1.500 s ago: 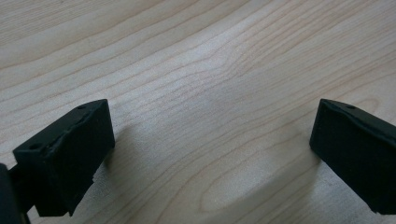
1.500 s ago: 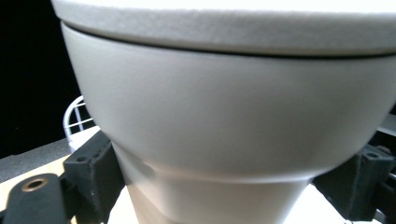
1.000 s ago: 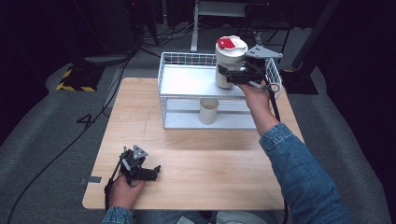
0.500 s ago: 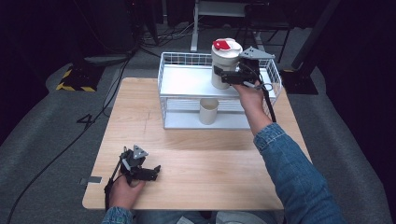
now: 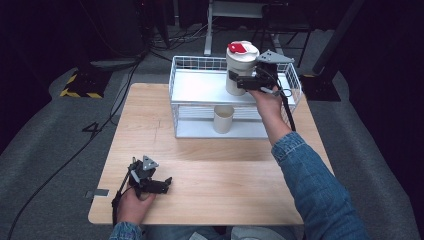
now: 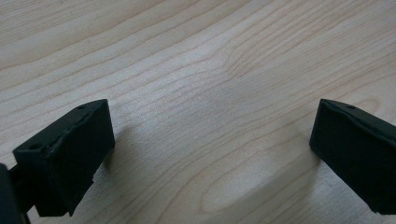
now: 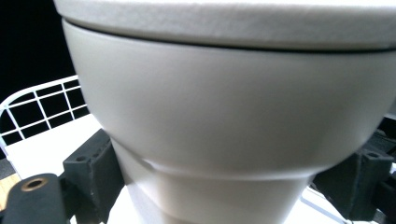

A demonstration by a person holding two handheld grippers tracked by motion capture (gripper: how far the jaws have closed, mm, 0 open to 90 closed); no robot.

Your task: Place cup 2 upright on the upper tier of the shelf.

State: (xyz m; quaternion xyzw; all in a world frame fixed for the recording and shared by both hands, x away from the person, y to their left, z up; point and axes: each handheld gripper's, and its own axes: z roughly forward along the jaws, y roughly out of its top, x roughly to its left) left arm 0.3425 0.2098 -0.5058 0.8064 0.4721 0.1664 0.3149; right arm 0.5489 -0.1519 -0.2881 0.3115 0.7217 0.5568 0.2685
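A: Where's the cup (image 5: 241, 67)?

B: On the rack's (image 5: 200, 87) top shelf; my right gripper (image 5: 239, 81) is clamped round it. A second cup (image 5: 223, 119) stands below. Wire rim all round.

A: Left?

B: Left gripper (image 5: 161, 184) wide apart, holding nothing, on the table (image 5: 225, 175).

Right claw (image 5: 235, 80) was clamped on the white cup (image 5: 240, 67), one jaw on each side of its lower body; right forearm in a denim sleeve was stretched forward and up from bottom right. Left claw (image 5: 162, 184) lay low at the bench's (image 5: 210, 165) near left edge, jaws wide apart with nothing between, hand gripping it from behind.
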